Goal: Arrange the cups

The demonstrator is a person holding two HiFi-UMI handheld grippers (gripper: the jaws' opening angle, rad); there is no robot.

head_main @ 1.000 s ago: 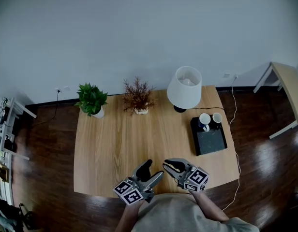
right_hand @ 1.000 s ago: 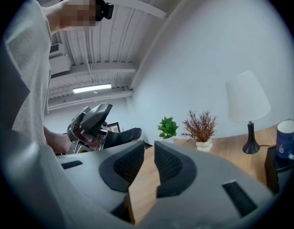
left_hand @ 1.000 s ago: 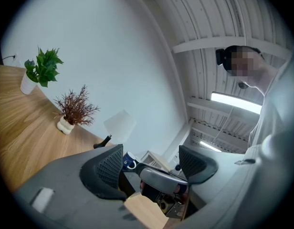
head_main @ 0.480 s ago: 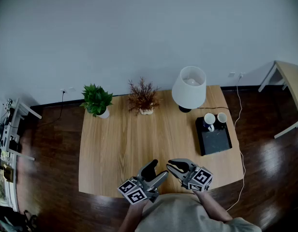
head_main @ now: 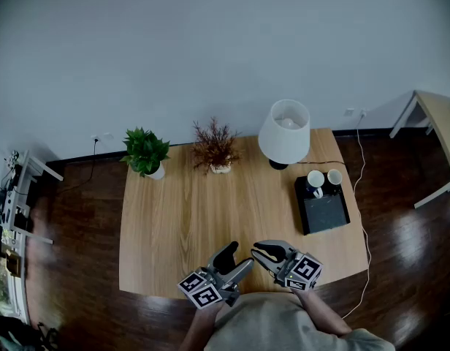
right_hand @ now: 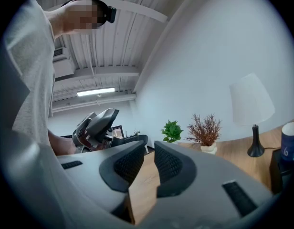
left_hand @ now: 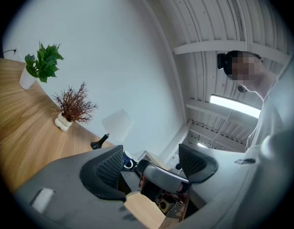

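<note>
Two cups stand at the back end of a black tray (head_main: 323, 212) on the right side of the wooden table (head_main: 181, 218): a dark blue mug (head_main: 315, 182) with a white inside and a white cup (head_main: 334, 177). The blue mug (right_hand: 290, 148) also shows at the right edge of the right gripper view, and the mug (left_hand: 128, 163) shows small beyond the left jaws. My left gripper (head_main: 234, 260) hovers at the table's front edge, open and empty (left_hand: 152, 163). My right gripper (head_main: 263, 253) is beside it, shut on nothing (right_hand: 148, 165). Both point level, far from the cups.
Along the table's back edge stand a green potted plant (head_main: 145, 152), a dried brown plant (head_main: 214, 146) in a white vase and a white-shaded lamp (head_main: 285, 131) just behind the tray. A white cable (head_main: 359, 196) runs over the dark floor right of the table.
The whole head view has shifted slightly to the right since a second ago. Both grippers keep their places at the table's front edge, with jaws unchanged.
</note>
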